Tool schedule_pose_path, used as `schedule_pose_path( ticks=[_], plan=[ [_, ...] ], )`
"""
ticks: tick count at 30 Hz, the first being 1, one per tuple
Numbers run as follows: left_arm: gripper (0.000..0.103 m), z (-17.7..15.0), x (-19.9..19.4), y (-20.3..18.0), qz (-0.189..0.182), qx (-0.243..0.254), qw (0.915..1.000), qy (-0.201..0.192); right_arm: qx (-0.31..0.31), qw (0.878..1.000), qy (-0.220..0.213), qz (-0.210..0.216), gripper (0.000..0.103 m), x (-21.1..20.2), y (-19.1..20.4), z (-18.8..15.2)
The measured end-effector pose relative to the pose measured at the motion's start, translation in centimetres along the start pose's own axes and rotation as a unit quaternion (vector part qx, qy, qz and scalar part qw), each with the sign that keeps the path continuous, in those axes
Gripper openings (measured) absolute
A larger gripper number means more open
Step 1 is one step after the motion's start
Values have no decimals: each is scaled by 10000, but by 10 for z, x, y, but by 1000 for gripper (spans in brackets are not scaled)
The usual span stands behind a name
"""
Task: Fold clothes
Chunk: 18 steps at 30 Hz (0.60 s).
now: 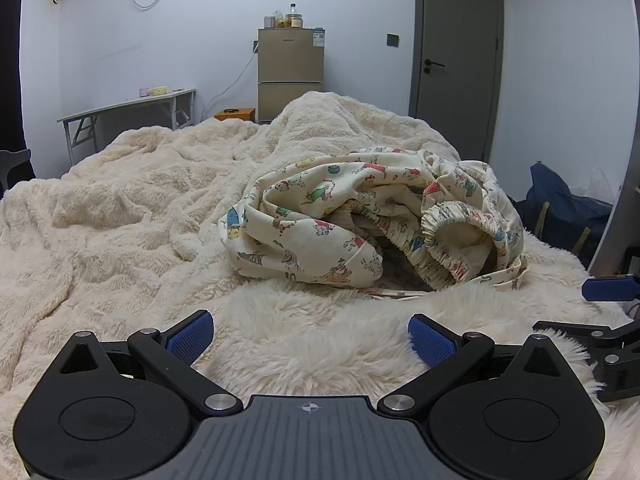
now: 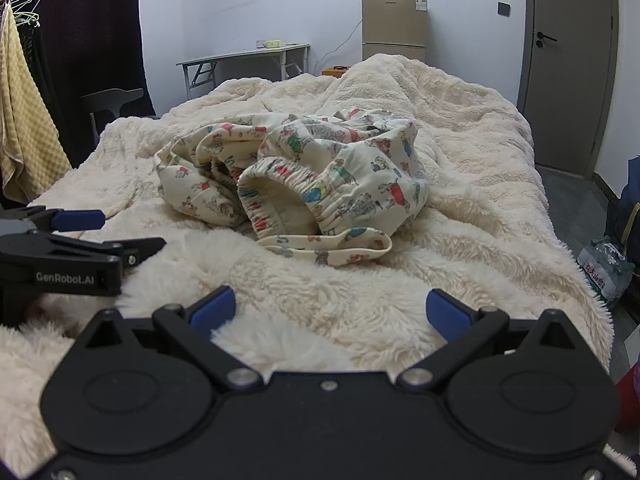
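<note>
A crumpled cream garment with a colourful cartoon print and an elastic waistband [image 1: 372, 224] lies bunched on the fluffy cream blanket [image 1: 120, 216]; it also shows in the right wrist view [image 2: 304, 176]. My left gripper [image 1: 311, 338] is open and empty, low over the blanket, short of the garment. My right gripper [image 2: 331, 312] is open and empty, also short of the garment. The right gripper shows at the right edge of the left wrist view [image 1: 600, 312]. The left gripper shows at the left of the right wrist view [image 2: 100, 236].
The blanket [image 2: 460, 280] covers the bed. Behind stand a folding table [image 1: 128, 106], a small fridge [image 1: 290, 72] and a grey door [image 1: 456, 48]. A dark bag [image 1: 560, 208] sits off the right bed edge. A yellow towel [image 2: 24, 120] hangs at left; bottled water [image 2: 604, 268] lies on the floor.
</note>
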<state>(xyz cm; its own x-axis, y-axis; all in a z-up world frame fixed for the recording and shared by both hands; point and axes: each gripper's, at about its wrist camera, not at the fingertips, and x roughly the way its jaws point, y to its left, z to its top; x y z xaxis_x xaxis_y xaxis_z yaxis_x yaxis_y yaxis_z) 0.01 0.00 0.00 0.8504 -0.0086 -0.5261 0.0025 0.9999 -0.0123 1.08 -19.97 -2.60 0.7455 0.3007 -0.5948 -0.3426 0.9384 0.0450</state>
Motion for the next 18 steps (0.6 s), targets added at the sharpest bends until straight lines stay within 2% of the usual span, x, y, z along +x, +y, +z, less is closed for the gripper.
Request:
schedule_pose_path(
  ticks=[18],
  plan=[
    [103, -1, -1, -1, -1, 3, 10000, -37, -51, 10000, -47, -26, 103, 0, 2, -1]
  ],
)
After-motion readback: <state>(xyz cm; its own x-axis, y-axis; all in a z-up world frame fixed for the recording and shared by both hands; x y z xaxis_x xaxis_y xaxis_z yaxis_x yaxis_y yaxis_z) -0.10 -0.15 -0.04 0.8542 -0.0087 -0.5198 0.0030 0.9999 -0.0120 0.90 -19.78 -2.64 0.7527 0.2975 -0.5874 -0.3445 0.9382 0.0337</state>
